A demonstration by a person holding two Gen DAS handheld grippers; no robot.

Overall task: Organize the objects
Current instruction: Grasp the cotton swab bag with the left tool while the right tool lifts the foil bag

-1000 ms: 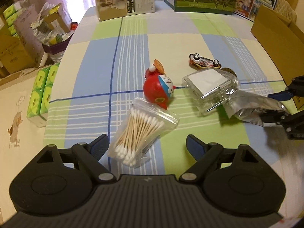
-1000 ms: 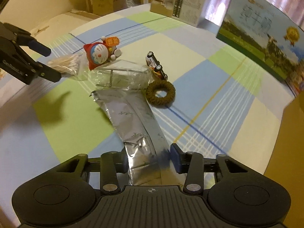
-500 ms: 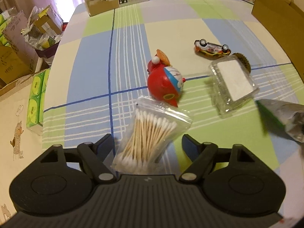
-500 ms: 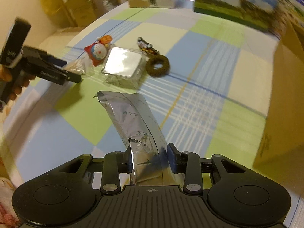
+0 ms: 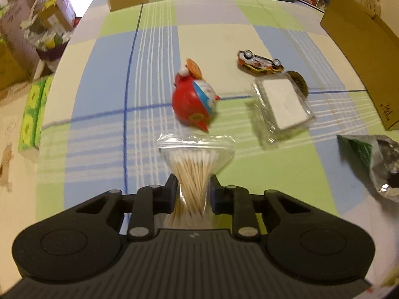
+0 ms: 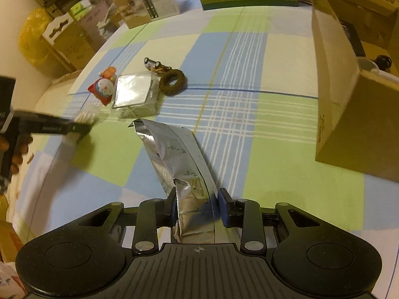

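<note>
In hand: left gripper (image 5: 192, 191), jaws clamped on the bag of cotton swabs (image 5: 193, 169) over the table's near edge; right gripper (image 6: 197, 204), jaws clamped on the silver foil pouch (image 6: 179, 159), near the cardboard box (image 6: 349, 104) at the table's right edge. Outstanding, mid-table (image 6: 249, 49): red toy figure (image 5: 193, 102), clear case (image 5: 281, 107), toy car (image 5: 259, 63), brown ring (image 6: 172, 82); neither held item boxed yet, so most of the sorting appears to remain.

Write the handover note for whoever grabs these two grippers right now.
Left gripper: shut on the bag of cotton swabs.
Right gripper: shut on the silver foil pouch, held above the tablecloth.
Still lying on the cloth: red round toy, clear plastic case, toy car, brown ring.
Cardboard box stands open on the right; both held items remain unplaced.
</note>
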